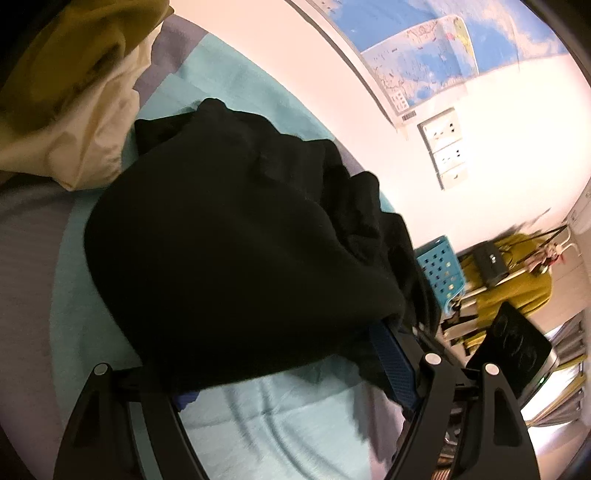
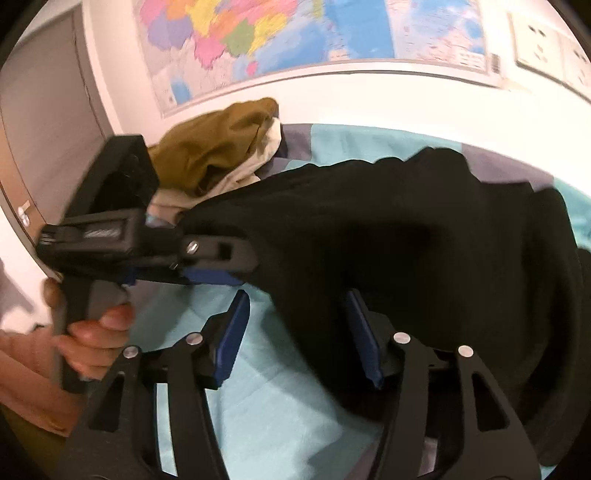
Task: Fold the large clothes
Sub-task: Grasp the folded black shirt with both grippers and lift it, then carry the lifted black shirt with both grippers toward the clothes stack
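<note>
I am looking along the left gripper [image 1: 291, 373] in the left wrist view, and its fingers are standing wide apart with the black garment [image 1: 236, 240] draped over and between them; the blue pad [image 1: 393, 363] of one finger is lying against the cloth, but I cannot tell whether anything is pinched. The garment is filling the centre of that frame, lying bunched on the teal sheet [image 1: 280, 417]. In the upper left an olive and cream pile of clothes [image 1: 74, 92] is sitting just beside it. A teal perforated basket [image 1: 441, 271] is showing at the right edge.

In the right wrist view, the right gripper [image 2: 299, 339] is spread, its blue pads apart, with the garment hanging across the right-hand finger. The left gripper is reaching in from the left of the frame, its tip buried in the cloth, a hand [image 2: 92, 339] gripping its handle. A wall map [image 2: 280, 33] is running along the top.
</note>
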